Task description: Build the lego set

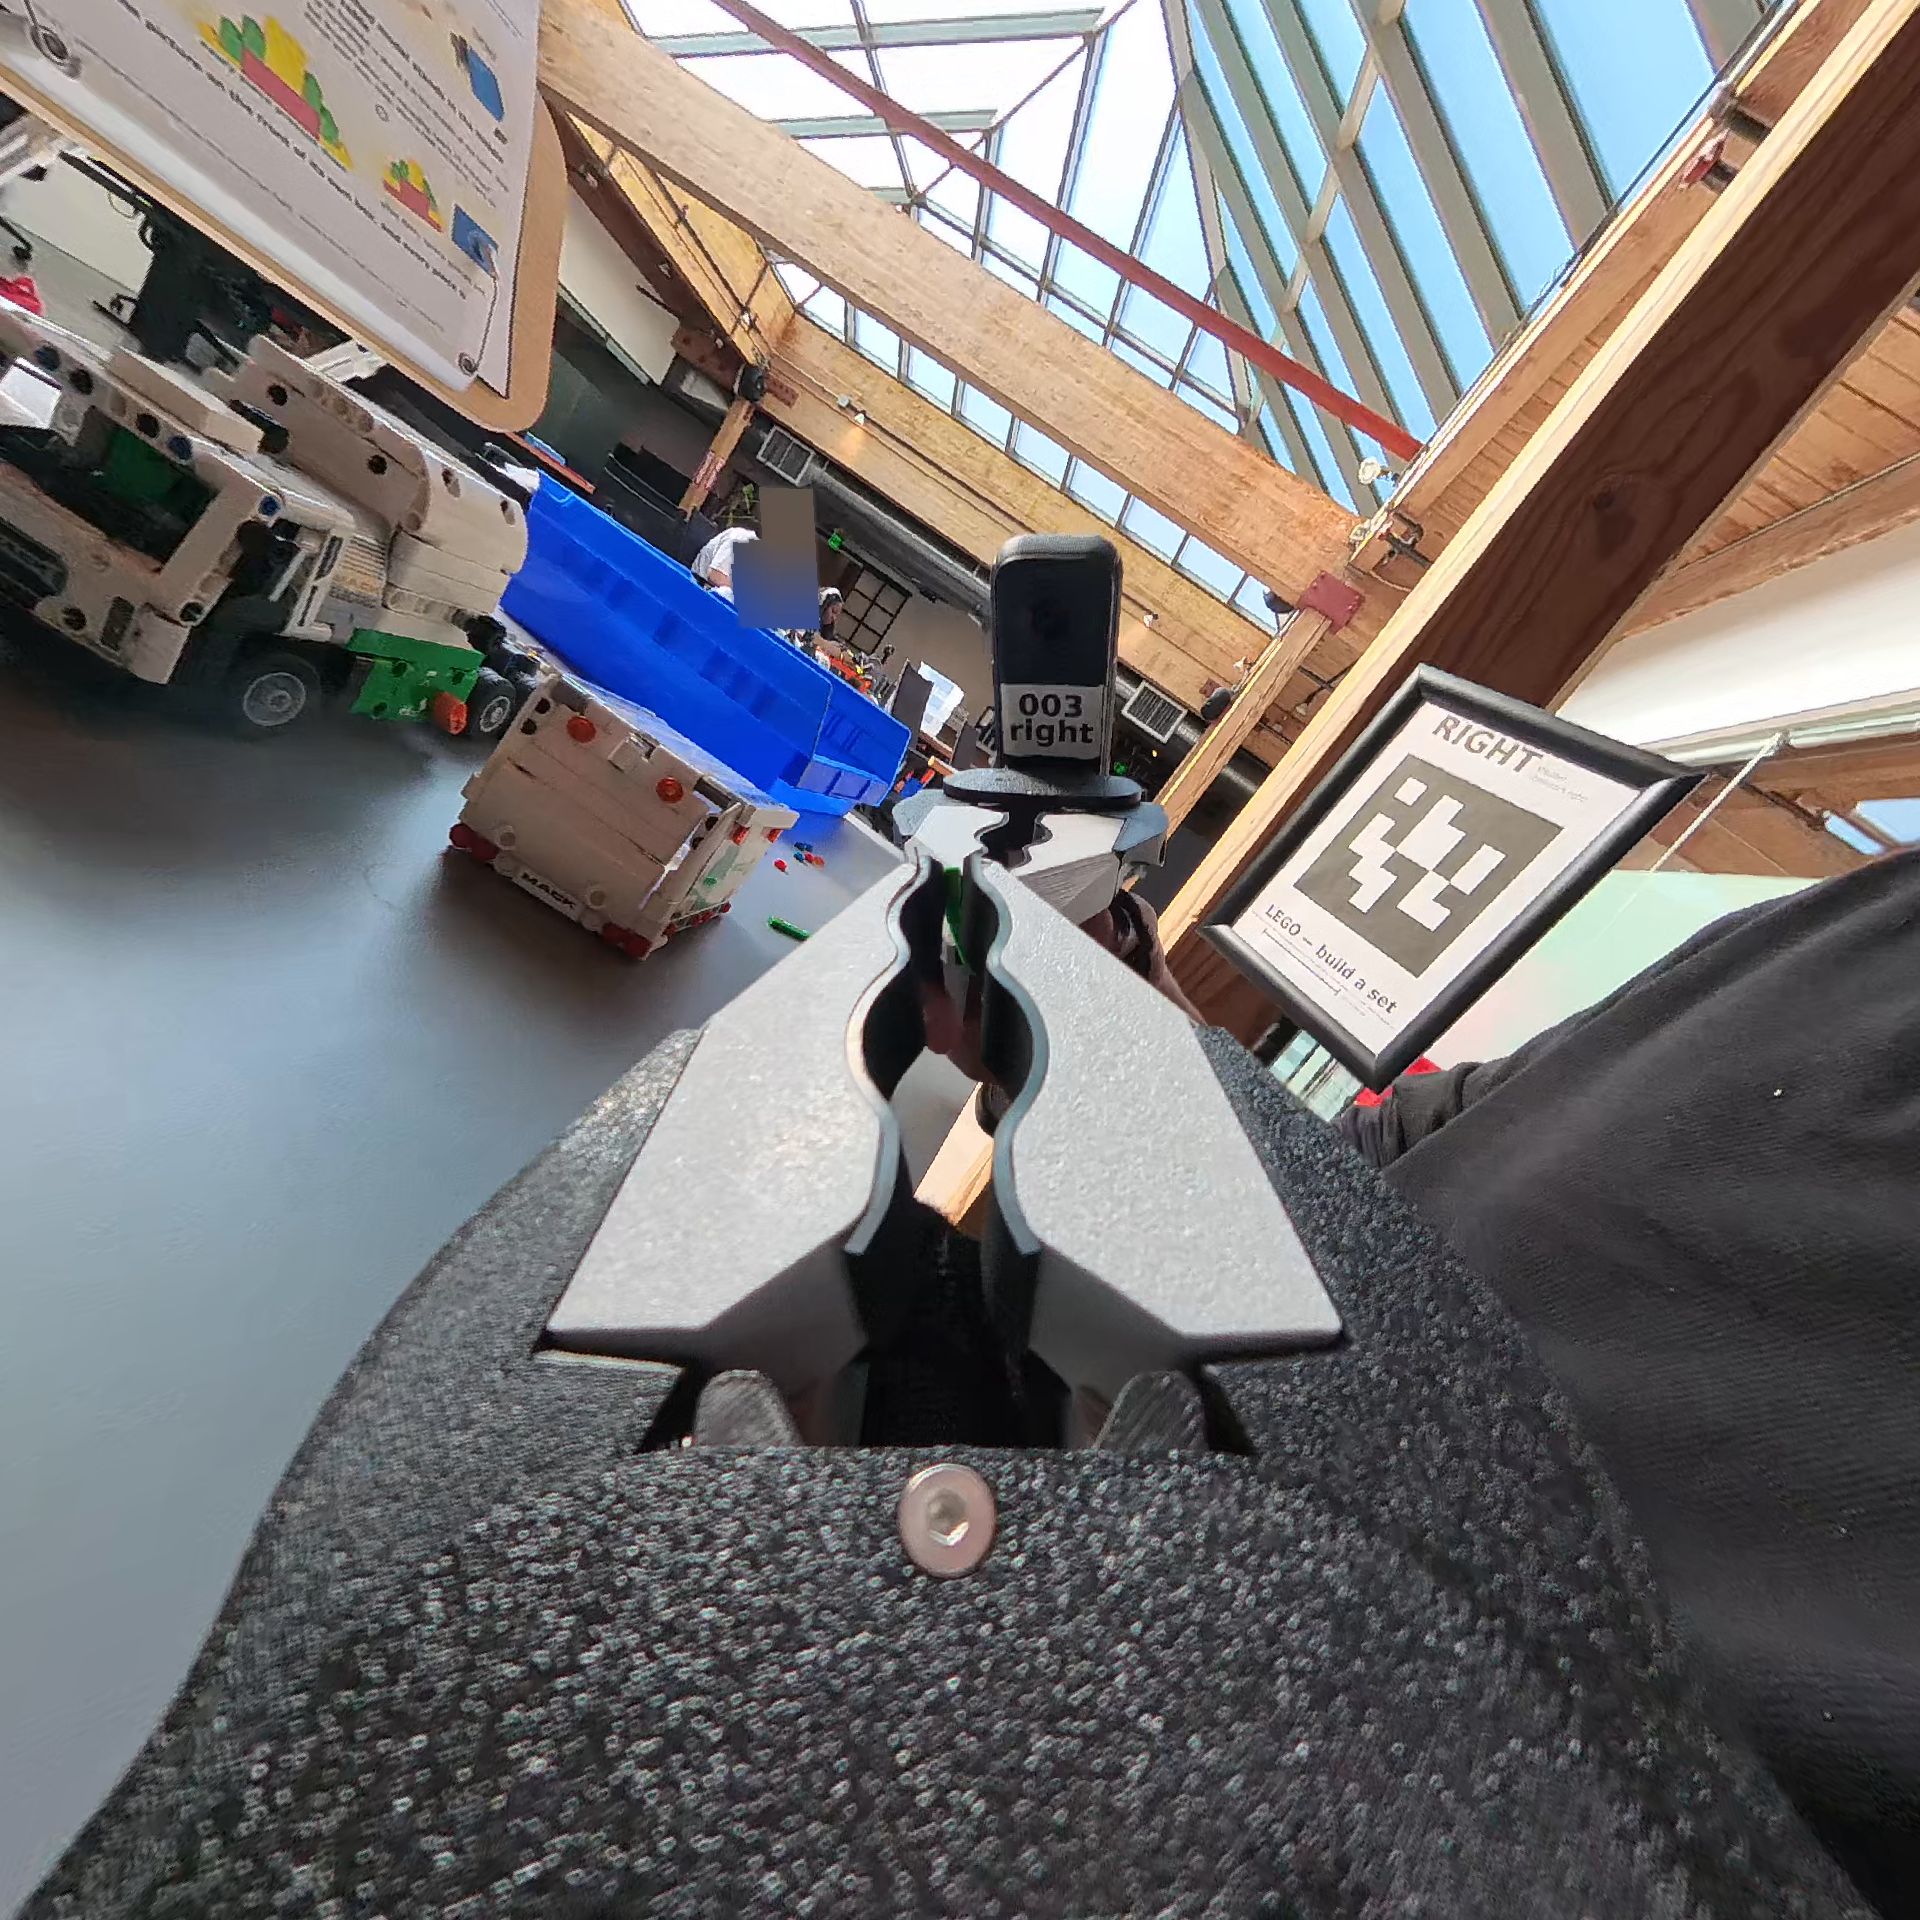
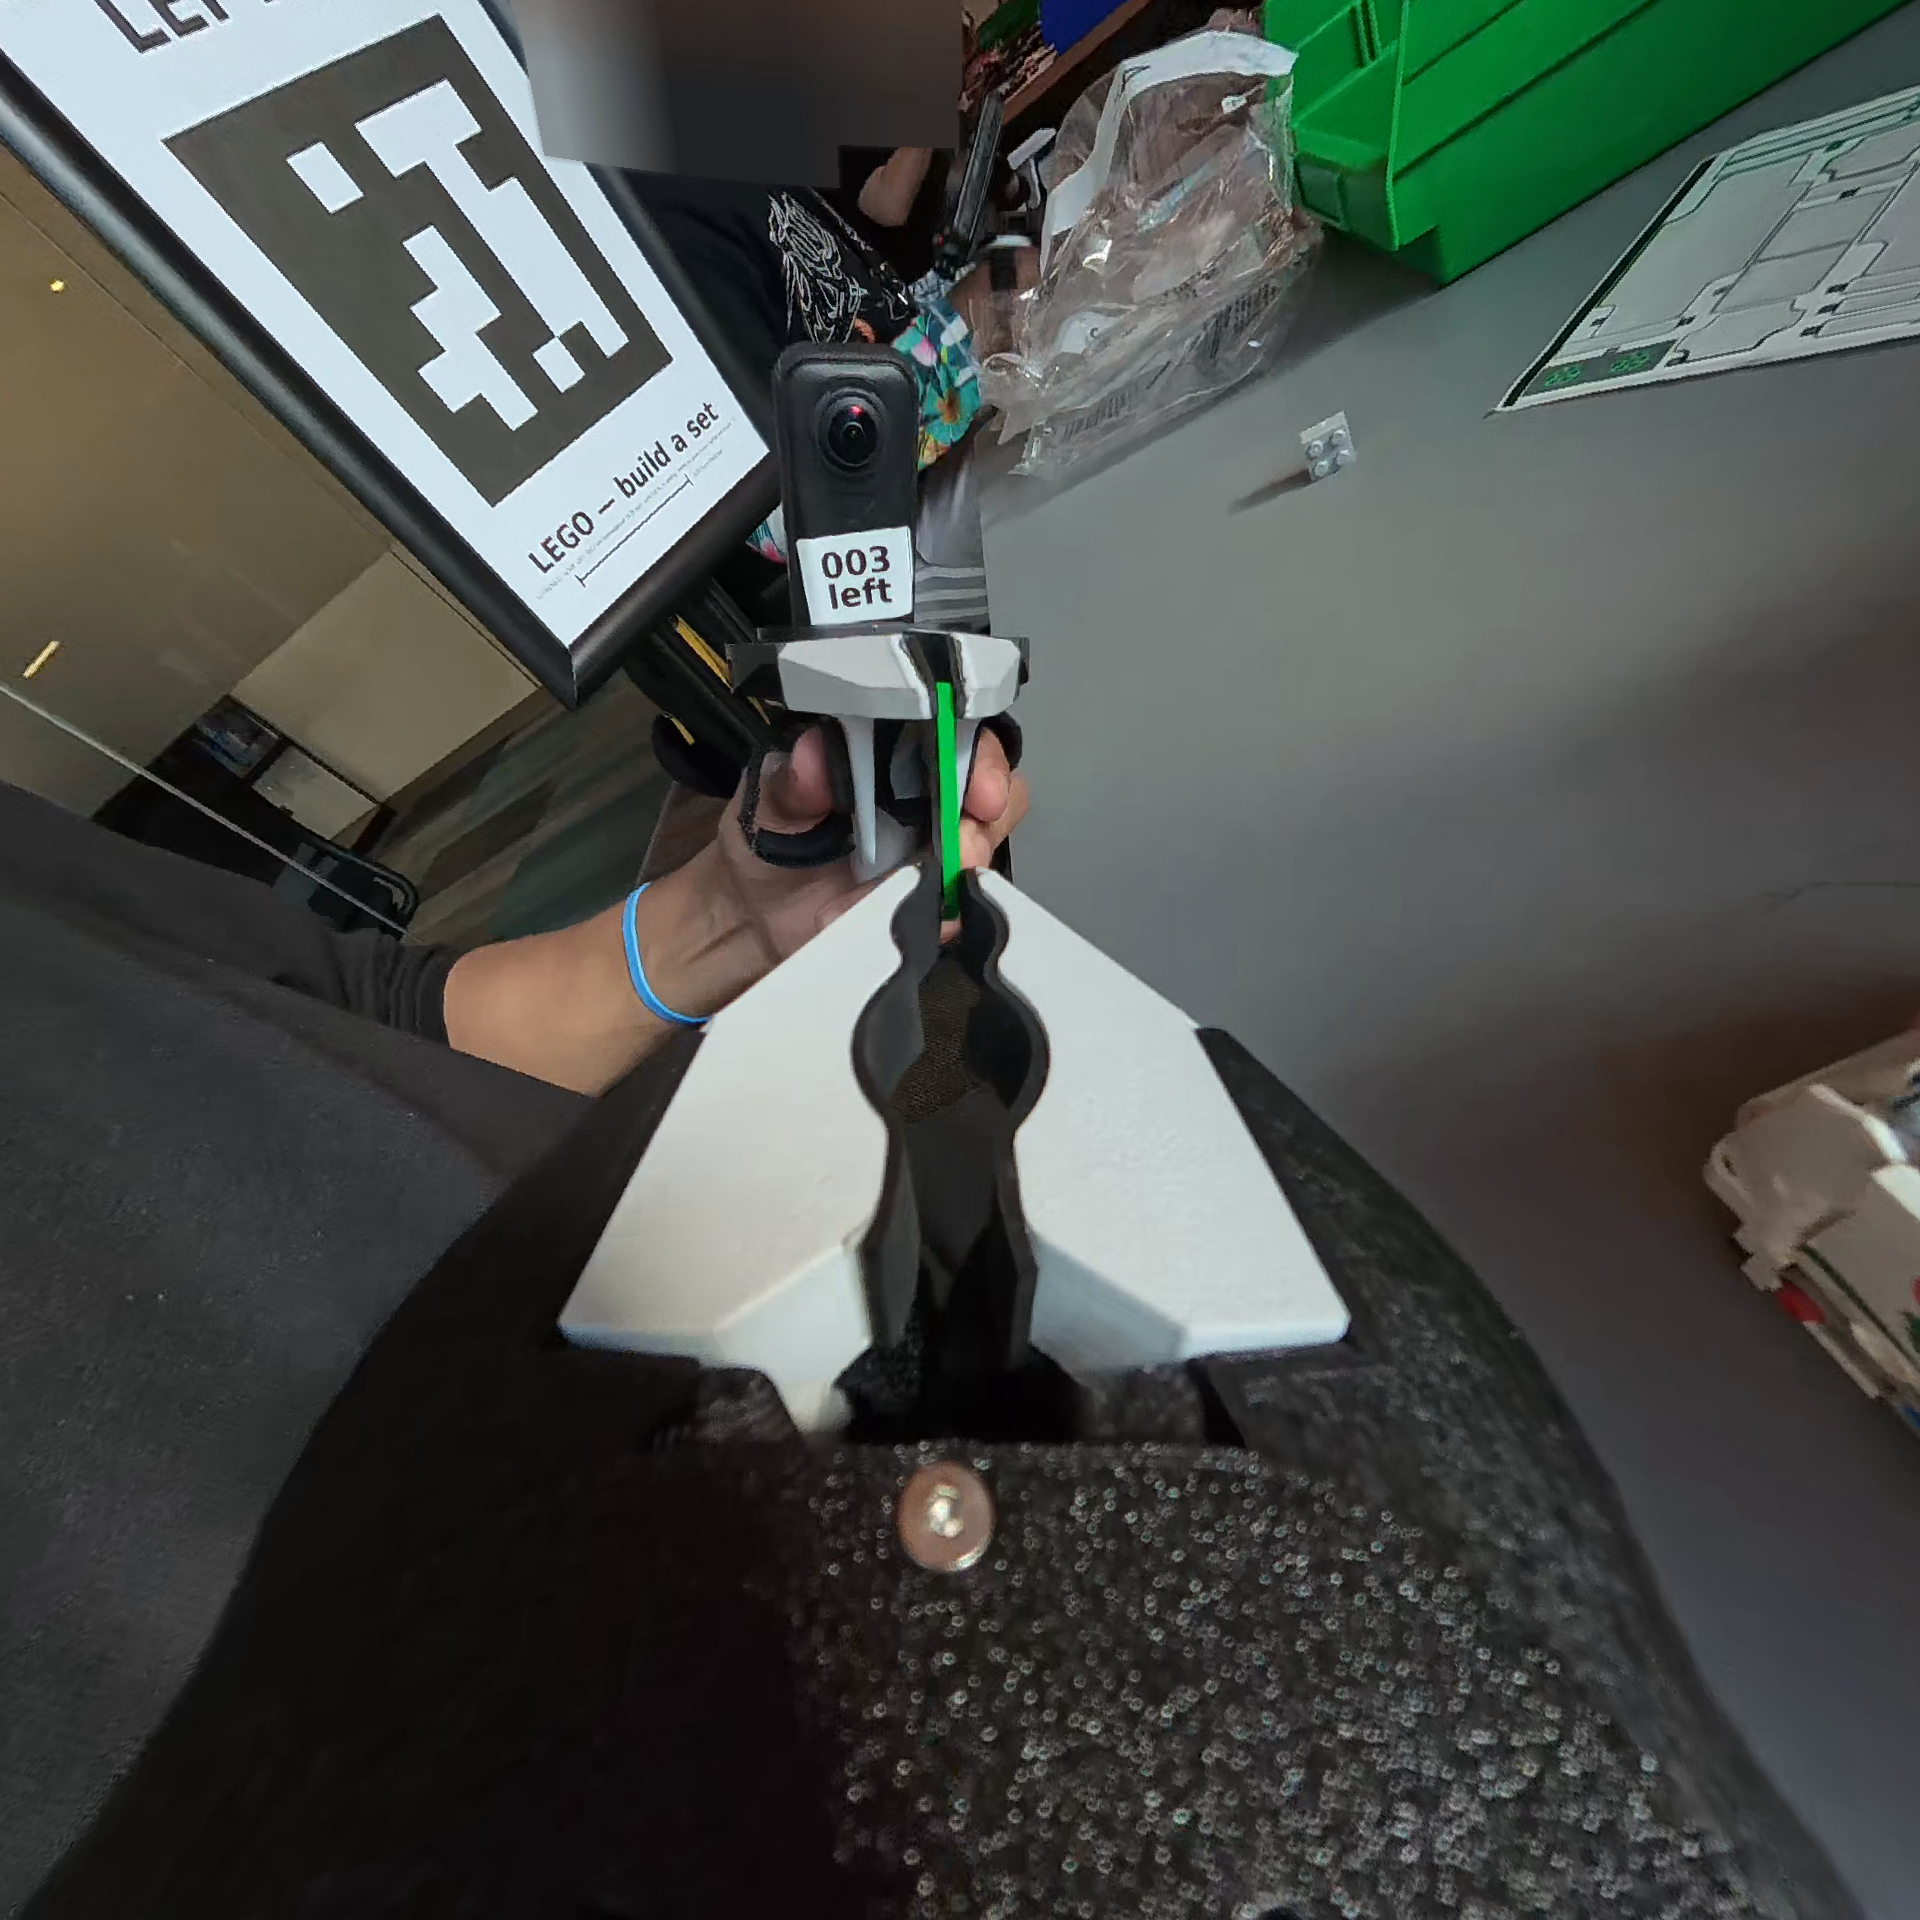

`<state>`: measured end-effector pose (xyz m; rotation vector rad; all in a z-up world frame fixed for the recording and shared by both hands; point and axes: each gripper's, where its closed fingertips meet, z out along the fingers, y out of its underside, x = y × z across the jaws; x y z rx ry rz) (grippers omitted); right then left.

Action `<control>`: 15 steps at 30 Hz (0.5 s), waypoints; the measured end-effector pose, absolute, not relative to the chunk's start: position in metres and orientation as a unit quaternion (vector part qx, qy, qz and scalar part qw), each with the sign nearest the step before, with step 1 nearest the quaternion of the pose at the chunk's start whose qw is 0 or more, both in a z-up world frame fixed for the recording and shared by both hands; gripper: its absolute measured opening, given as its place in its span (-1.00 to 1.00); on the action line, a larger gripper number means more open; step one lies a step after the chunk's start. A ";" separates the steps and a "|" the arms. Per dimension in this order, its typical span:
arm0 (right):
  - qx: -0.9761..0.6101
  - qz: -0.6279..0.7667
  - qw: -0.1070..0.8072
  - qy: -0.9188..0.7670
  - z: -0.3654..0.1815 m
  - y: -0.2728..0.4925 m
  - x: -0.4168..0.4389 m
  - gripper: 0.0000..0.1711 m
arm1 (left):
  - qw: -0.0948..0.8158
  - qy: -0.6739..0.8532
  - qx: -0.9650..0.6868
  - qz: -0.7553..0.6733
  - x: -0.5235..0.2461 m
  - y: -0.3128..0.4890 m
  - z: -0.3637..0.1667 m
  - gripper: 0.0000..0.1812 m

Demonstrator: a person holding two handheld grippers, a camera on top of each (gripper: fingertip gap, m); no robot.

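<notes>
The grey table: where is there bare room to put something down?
The grey table is bare in front of the white truck and white lego block. Another bare stretch lies below the printed sheet. It's crowded by the plastic bag and green bins.

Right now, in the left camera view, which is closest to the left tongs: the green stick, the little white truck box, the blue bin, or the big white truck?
1. green stick: pinched at the tips of the left tongs, dead ahead.
2. little white truck box: on the table, ahead to the left.
3. blue bin: behind that box.
4. big white truck: far left. The bin and this truck are too close to call.
</notes>
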<state>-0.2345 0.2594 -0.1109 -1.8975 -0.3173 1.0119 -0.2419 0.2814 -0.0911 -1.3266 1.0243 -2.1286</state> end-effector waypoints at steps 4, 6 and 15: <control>-0.798 0.367 0.451 -0.160 -0.119 0.242 -0.216 -0.97 | 0.206 0.464 -0.481 -0.714 -0.230 0.261 -0.104 -0.97; -0.814 0.334 0.436 -0.188 -0.126 0.228 -0.204 -0.97 | 0.216 0.533 -0.485 -0.659 -0.221 0.247 -0.117 -0.96; -0.841 0.216 0.470 -0.162 -0.144 0.197 -0.138 -0.93 | 0.267 0.707 -0.437 -0.488 -0.167 0.206 -0.141 -0.98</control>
